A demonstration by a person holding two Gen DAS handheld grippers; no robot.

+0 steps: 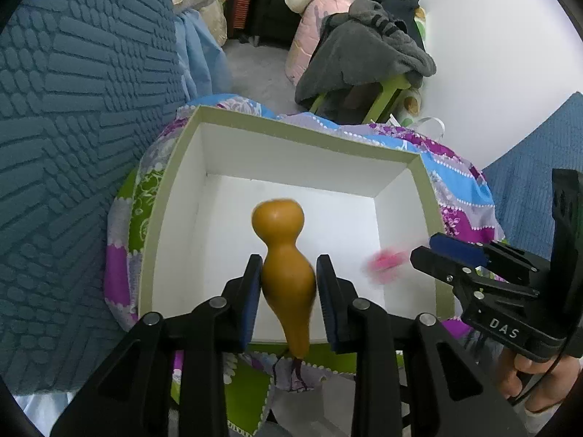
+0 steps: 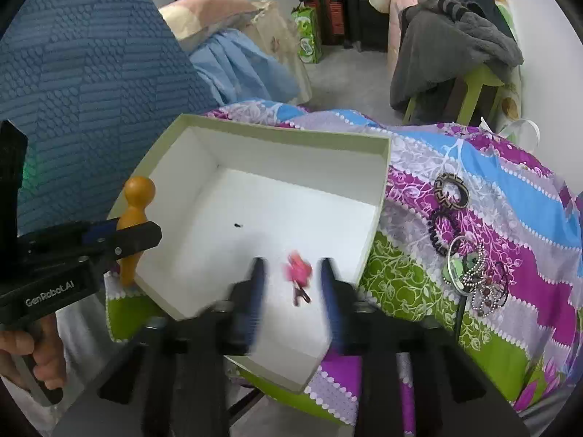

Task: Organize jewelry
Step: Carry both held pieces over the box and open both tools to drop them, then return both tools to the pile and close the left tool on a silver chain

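Observation:
My left gripper (image 1: 289,276) is shut on an orange gourd-shaped pendant (image 1: 286,255) and holds it over the near edge of an open white box with a green rim (image 1: 302,129); both show at the left of the right wrist view (image 2: 134,215). My right gripper (image 2: 293,284) is open over the box (image 2: 284,134). A blurred pink flower ornament (image 2: 298,271) sits between its fingers, free of them. In the left wrist view the right gripper (image 1: 433,251) is beside the pink ornament (image 1: 384,262).
The box rests on a purple, blue and green patterned cloth (image 2: 473,189). On the cloth right of the box lie a dark patterned bangle (image 2: 452,191), a black hair tie (image 2: 442,231) and a tangle of chains and rings (image 2: 477,276). A chair with blankets (image 2: 452,40) stands behind.

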